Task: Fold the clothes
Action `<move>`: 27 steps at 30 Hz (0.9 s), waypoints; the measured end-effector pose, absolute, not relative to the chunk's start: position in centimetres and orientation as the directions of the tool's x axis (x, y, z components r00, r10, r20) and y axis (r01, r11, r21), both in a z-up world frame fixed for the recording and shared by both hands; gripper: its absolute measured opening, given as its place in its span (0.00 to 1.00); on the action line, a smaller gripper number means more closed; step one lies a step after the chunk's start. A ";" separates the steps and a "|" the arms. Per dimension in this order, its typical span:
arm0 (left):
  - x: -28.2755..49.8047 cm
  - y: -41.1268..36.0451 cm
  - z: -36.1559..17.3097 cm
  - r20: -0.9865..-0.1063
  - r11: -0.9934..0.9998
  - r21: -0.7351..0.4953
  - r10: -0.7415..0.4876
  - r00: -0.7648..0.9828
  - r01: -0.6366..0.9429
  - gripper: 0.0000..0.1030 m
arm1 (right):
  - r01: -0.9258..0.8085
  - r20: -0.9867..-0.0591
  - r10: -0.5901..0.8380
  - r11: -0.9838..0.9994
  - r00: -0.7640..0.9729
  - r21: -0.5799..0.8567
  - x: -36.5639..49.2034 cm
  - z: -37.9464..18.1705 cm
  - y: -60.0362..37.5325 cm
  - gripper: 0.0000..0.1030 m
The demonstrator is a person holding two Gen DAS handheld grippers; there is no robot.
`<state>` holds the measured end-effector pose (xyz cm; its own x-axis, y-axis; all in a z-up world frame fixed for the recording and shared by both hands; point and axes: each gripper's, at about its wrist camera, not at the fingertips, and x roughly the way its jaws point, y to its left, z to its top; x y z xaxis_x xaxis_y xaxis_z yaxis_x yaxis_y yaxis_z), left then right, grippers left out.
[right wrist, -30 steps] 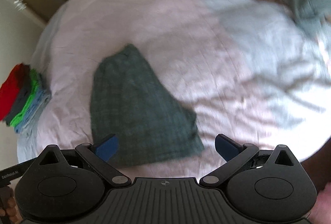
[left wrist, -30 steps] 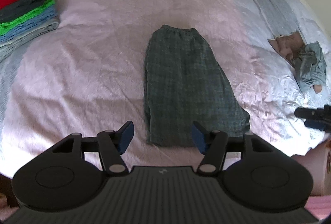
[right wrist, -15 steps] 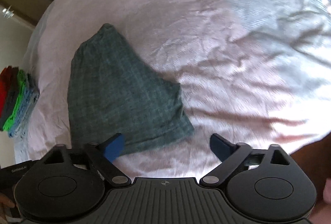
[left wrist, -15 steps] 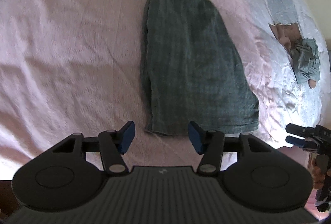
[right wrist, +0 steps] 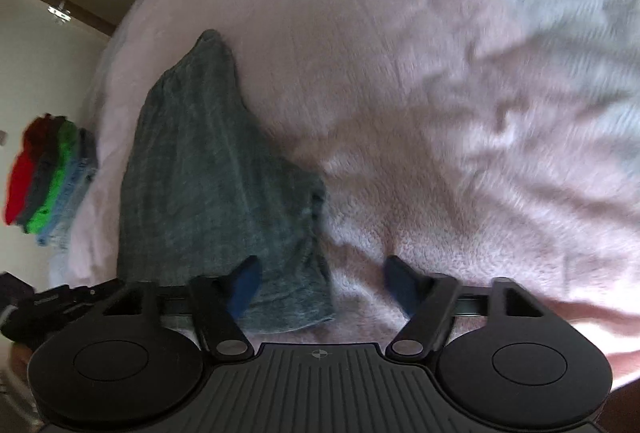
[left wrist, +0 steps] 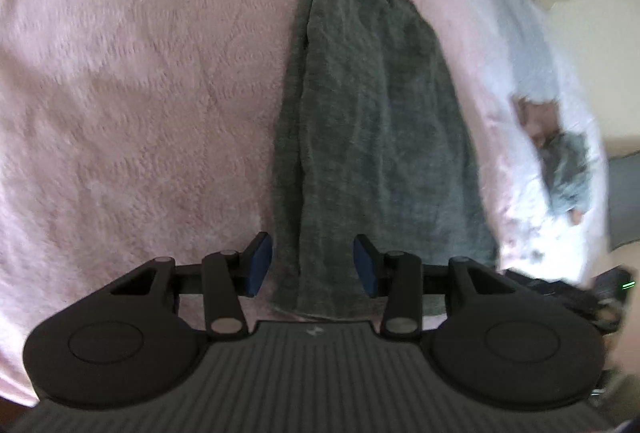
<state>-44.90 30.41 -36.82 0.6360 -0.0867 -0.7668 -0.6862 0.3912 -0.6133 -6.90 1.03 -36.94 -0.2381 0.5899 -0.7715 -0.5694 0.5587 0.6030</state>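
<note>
Left wrist view: dark grey-green checked shorts (left wrist: 372, 137), folded lengthwise into a long strip, lying flat on a pink bedspread (left wrist: 140, 93); waistband at the far end, hem at the near end. Left gripper (left wrist: 313, 264) low over the near hem, blue pads (left wrist: 259, 260) parted moderately wide, holding nothing. Left pad just outside the left edge of the cloth, right pad over the cloth; contact with the fabric cannot be told. At the far right of the bed, a crumpled grey garment (left wrist: 570, 173) on a brownish piece (left wrist: 538, 117), well apart from the shorts, both blurred. Part of the other tool at the lower right edge, blurred.

Right wrist view: same shorts (right wrist: 208, 173) seen at a slant, the near right corner of the hem (right wrist: 316, 297) between the two fingers. Right gripper (right wrist: 322, 287) spread wide, gripping nothing; left pad (right wrist: 244, 285) over the cloth, right pad over bare bedspread (right wrist: 440, 113) just beside the hem corner. Whether the pads touch the surface cannot be told. Small fold or wrinkle along the right edge of the shorts near the hem. At the far left edge of the bed, a stack of folded clothes (right wrist: 48, 177) in red, dark grey, green and light blue layers, well apart from the shorts. Bedspread paler, bluish-white, toward the upper right; much of this area blurred.
</note>
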 end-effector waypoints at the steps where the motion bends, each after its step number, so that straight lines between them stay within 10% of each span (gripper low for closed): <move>1: -45.1 30.4 -37.1 -0.752 0.380 -0.635 -0.100 0.652 -0.673 0.34 | -0.559 -0.752 0.607 0.541 -0.257 0.628 -6.6 -37.4 0.9 0.67; 9: -45.8 30.9 -38.8 -0.716 0.338 -0.681 -0.120 0.688 -0.650 0.19 | -0.520 -0.635 0.638 0.397 -0.436 0.756 -5.4 -39.3 2.4 0.67; 12: -45.9 31.1 -39.1 -0.705 0.336 -0.693 -0.132 0.697 -0.637 0.17 | -0.514 -0.624 0.619 0.380 -0.477 0.769 -5.5 -39.9 3.0 0.40; 15: -45.9 31.3 -39.3 -0.705 0.341 -0.696 -0.154 0.692 -0.633 0.09 | -0.477 -0.608 0.622 0.392 -0.493 0.787 -5.1 -40.5 3.3 0.33; 16: -45.9 31.2 -39.3 -0.706 0.345 -0.695 -0.158 0.691 -0.631 0.07 | -0.475 -0.609 0.622 0.394 -0.492 0.787 -5.1 -40.4 3.4 0.08; 27: -48.0 29.7 -36.1 -0.654 0.387 -0.729 -0.150 0.741 -0.565 0.04 | -0.472 -0.595 0.664 0.387 -0.453 0.792 -6.3 -35.2 1.0 0.04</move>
<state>-47.97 29.67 -36.11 0.7411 -0.1503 -0.6543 -0.5649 0.3870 -0.7288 -6.34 1.03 -35.25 -0.4531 0.6642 -0.5946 -0.4724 0.3868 0.7920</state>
